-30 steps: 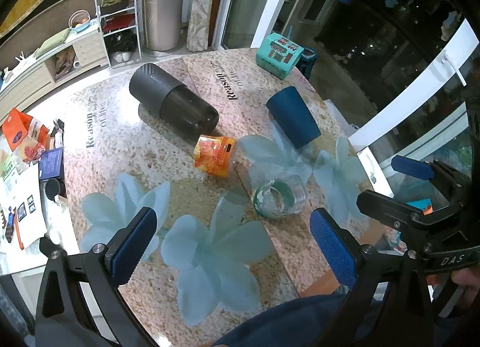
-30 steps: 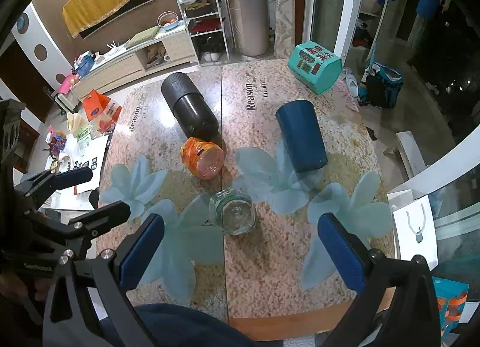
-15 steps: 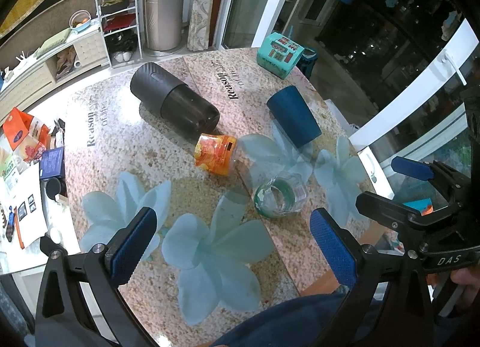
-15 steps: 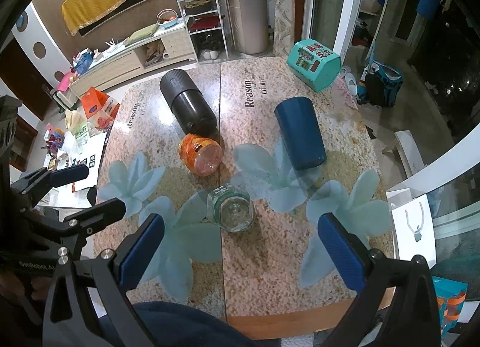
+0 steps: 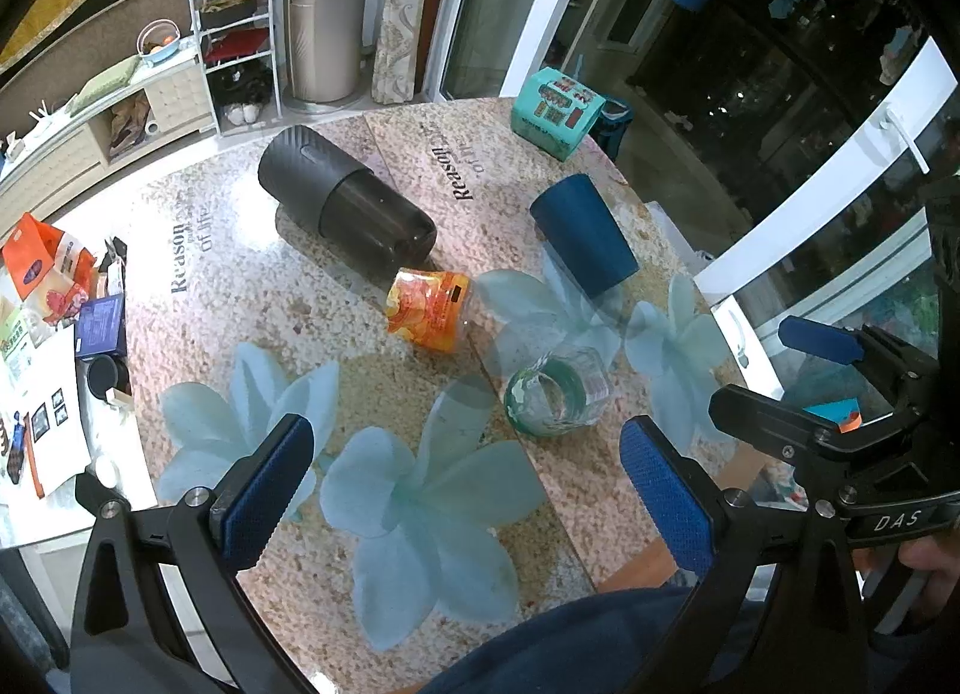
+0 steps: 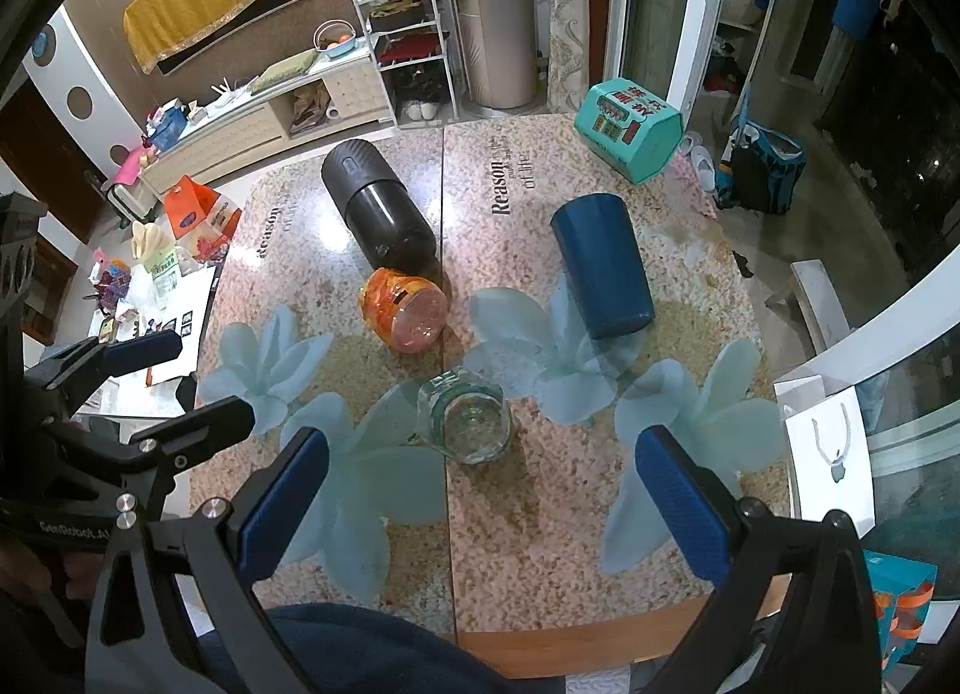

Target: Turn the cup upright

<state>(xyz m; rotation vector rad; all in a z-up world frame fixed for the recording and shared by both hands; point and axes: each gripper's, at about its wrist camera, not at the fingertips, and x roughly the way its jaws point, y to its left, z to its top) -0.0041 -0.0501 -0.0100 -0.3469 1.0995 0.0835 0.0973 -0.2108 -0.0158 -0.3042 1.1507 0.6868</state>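
Now both tools hang above the near edge of the table [image 6: 600, 544], each spread wide with nothing between its blue pads: the left gripper [image 5: 462, 490] and the right gripper [image 6: 480, 505]. Taking the clear glass cup [image 6: 468, 424] as the landmark — it lies on its side near the table's middle, closest of all to the near edge, its mouth turned toward the left wrist camera [image 5: 555, 397]. Just beyond it and a little left lies the orange cup [image 6: 403, 307], also on its side, base toward the right wrist camera; its far end sits touching or just beside the dark cylinder [image 6: 378, 211], which lies lengthwise beyond. Right of and beyond the glass cup lies the blue cup [image 6: 600, 265], well apart from it, toward the table's right edge. The teal box [image 6: 627, 129] stands at the far right corner. Between the glass cup and the near edge the flowered surface is bare — likewise on both its flanks.
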